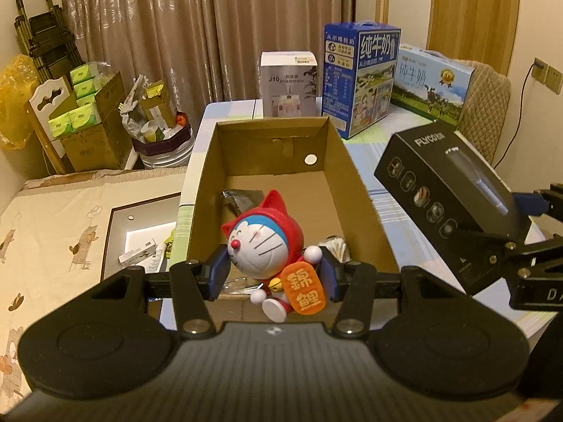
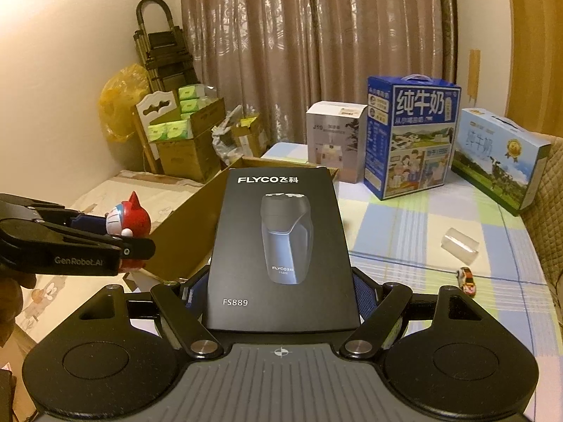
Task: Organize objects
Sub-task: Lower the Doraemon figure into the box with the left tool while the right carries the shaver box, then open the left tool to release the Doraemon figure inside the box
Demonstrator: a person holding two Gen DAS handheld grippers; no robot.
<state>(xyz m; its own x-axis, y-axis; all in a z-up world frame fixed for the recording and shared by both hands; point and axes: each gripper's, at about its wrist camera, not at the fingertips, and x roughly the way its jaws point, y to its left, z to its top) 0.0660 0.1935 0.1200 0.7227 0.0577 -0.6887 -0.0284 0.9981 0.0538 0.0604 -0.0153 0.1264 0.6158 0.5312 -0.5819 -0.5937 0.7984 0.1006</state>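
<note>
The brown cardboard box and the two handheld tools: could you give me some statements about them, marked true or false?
1. The left tool grips a red-hooded blue cat figurine. True.
2. The right tool holds a blue milk carton. False: it grips a black shaver box; the carton stands on the checked tablecloth.
3. The brown cardboard box is closed. False: it is open-topped.
4. A small toy car lies on the tablecloth. True.
</note>
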